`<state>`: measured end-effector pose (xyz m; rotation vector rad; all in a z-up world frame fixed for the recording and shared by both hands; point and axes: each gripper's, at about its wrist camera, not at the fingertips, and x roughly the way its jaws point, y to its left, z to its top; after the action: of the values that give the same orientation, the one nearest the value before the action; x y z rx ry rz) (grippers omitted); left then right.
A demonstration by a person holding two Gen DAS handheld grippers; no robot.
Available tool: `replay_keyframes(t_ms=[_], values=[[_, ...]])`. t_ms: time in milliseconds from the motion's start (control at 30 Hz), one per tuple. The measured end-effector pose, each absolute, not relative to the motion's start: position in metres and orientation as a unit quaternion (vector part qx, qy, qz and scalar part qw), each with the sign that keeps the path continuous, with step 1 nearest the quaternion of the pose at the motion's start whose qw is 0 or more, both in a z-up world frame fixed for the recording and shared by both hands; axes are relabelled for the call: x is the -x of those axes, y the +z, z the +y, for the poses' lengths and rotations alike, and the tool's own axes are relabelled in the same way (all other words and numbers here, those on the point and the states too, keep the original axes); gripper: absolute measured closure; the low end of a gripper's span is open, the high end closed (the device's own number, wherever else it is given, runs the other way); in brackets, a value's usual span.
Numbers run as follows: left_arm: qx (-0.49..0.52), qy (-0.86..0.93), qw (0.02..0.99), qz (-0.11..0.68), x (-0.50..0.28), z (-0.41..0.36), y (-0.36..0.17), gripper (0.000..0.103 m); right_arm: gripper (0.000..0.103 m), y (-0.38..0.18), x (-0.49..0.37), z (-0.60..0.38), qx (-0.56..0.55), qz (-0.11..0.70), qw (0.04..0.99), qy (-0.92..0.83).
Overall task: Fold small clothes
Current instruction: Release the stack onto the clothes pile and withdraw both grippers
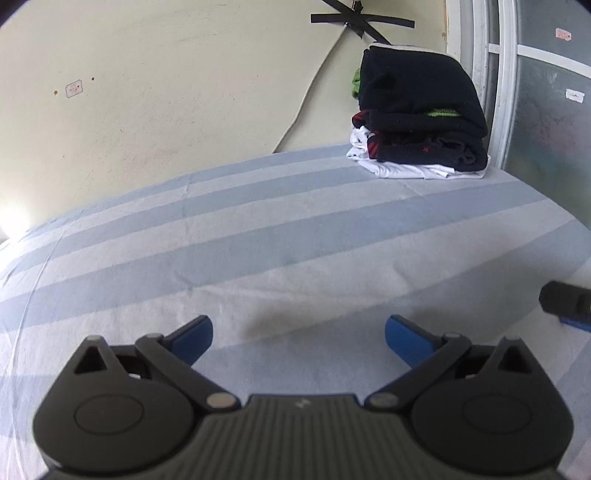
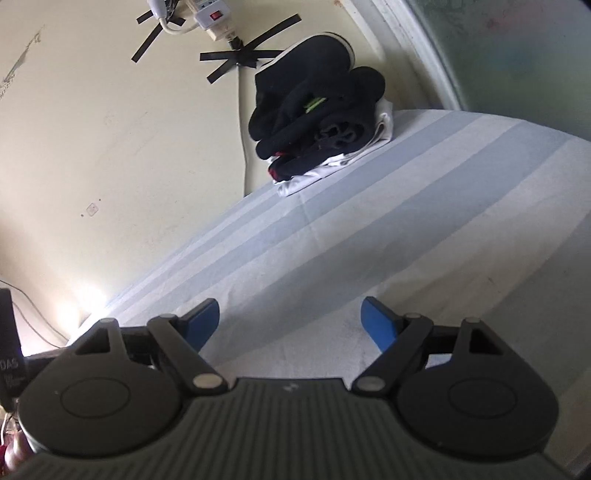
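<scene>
A stack of folded clothes (image 1: 421,118), dark items on top of a white one, sits at the far end of the striped blue and white bed sheet (image 1: 258,240), against the wall. It also shows in the right wrist view (image 2: 317,118). My left gripper (image 1: 298,338) is open and empty, low over the sheet, well short of the stack. My right gripper (image 2: 291,323) is open and empty, also over the bare sheet (image 2: 369,240). Part of the right gripper (image 1: 565,302) shows at the right edge of the left wrist view.
A cream wall (image 1: 166,92) runs behind the bed, with a cable taped in black (image 1: 362,20) and a power strip (image 2: 212,16). A window frame (image 1: 506,74) stands at the right of the stack. A dark object (image 2: 9,343) sits at the left bed edge.
</scene>
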<state>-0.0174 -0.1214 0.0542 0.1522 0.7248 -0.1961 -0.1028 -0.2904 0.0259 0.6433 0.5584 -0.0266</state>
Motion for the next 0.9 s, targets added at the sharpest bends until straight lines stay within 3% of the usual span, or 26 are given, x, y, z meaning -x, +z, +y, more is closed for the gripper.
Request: replay_keyframes(t_ms=[467, 900], values=[[-0.091, -0.087, 0.931, 0.342, 0.019, -0.122, 0.042, 0.0, 0.0, 0.021, 0.061, -0.27, -0.194, 0.277, 0.931, -0.136], [-0.051, -0.101, 0.927, 0.357, 0.014, -0.112, 0.04, 0.0, 0.0, 0.02, 0.067, -0.272, -0.209, 0.268, 0.932, -0.122]])
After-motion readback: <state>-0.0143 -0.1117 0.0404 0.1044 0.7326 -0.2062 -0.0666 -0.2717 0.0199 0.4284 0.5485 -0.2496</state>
